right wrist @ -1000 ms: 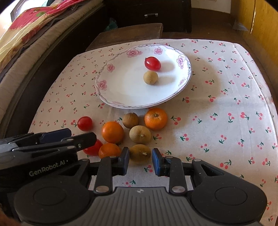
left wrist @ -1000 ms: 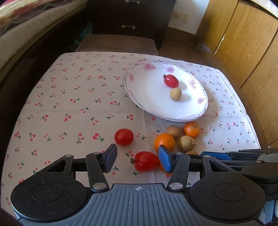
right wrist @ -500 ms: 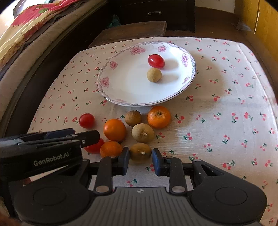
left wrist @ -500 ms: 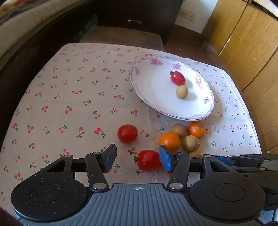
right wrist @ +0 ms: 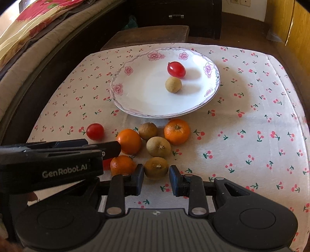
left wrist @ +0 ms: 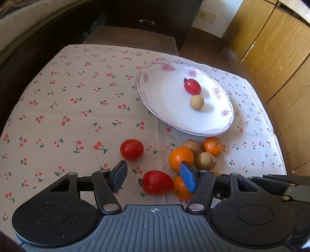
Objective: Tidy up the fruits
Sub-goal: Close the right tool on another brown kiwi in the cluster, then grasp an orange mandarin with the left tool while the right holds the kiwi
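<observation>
A white flowered plate [left wrist: 168, 108] [right wrist: 143, 97] holds a red tomato [left wrist: 192, 86] [right wrist: 176, 69] and a small brown longan [left wrist: 196, 102] [right wrist: 173, 84]. In front of it on the cloth lie oranges [left wrist: 181, 158] [right wrist: 176, 131], brown longans [left wrist: 205, 160] [right wrist: 158, 146] and red tomatoes [left wrist: 132, 149] [right wrist: 95, 131]. My left gripper [left wrist: 154, 176] is open around an oblong tomato [left wrist: 157, 182] without touching it. My right gripper [right wrist: 156, 178] is open with the nearest longan [right wrist: 156, 167] just beyond its fingertips.
The table wears a cherry-print cloth [left wrist: 67, 108] [right wrist: 251, 124]. A dark stool [right wrist: 147, 36] and dark drawers [left wrist: 147, 17] stand behind it. Wooden cabinets [left wrist: 271, 48] are at the right, a bed [right wrist: 29, 38] at the left. The left gripper's body [right wrist: 58, 160] shows in the right wrist view.
Both grippers have drawn back and risen a little; the plate and fruit sit lower and farther in view. No fruit has moved. Both jaws stay open.
</observation>
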A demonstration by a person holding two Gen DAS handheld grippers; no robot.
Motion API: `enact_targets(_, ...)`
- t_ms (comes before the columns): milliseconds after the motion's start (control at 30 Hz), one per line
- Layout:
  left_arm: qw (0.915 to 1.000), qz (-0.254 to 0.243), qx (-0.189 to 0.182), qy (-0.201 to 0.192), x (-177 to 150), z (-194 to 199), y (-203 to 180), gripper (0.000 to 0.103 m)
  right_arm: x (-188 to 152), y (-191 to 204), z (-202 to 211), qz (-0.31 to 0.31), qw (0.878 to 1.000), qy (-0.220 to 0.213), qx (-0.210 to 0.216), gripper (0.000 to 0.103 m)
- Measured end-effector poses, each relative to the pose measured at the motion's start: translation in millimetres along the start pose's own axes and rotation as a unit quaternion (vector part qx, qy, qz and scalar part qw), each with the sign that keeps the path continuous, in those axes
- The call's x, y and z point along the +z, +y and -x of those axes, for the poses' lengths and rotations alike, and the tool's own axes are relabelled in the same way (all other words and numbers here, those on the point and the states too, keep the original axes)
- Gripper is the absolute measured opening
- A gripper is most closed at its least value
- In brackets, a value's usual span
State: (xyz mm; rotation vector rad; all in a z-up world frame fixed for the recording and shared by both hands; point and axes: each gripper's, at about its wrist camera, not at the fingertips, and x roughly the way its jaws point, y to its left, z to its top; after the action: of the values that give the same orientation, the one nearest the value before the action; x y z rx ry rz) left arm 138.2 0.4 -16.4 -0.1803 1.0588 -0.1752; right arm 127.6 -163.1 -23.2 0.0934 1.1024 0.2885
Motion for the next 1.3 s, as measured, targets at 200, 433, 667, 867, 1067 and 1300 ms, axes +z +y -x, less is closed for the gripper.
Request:
enact_targets(200,0.9999,-0.011,0.001,-0.002,-2.1,3.7,-2.3,0.065,-0.4,-8.7,7.8,-0.007,1.0,-0.006,0.003,0.029)
enact_targets(433,0.9996,-0.029,-0.001,-0.002,-4.5,7.3,-4.0,0.062,-1.8,-11.8,9.1,-0.009,1.0,-0.007,0.005,0.029)
enact_targets(667,0.9999,0.013,-0.008,0.006,-0.1,-1.7,4.7,0.063,-1.4,-11.7,8.0,-0.009,1.0,-0.008,0.006,0.029)
enact_targets(867,0.9999,0.0,-0.008,0.012,-4.0,6.4,3.8,0.062,-0.5,-10.1,7.0,-0.002,1.0,-0.007,0.006,0.029)
enact_targets(1067,0.9996,-0.012,-0.007,0.025,-11.8,13.4,10.8,0.062,-1.9,-11.4,8.2,-0.001,1.0,-0.006,0.007,0.029)
enact_targets(1300,0.9995,0.002,-0.027,0.013,-16.1,23.0,9.9,0.062,-2.7,-11.9,10.6,-0.001,1.0,-0.01,0.003,0.029)
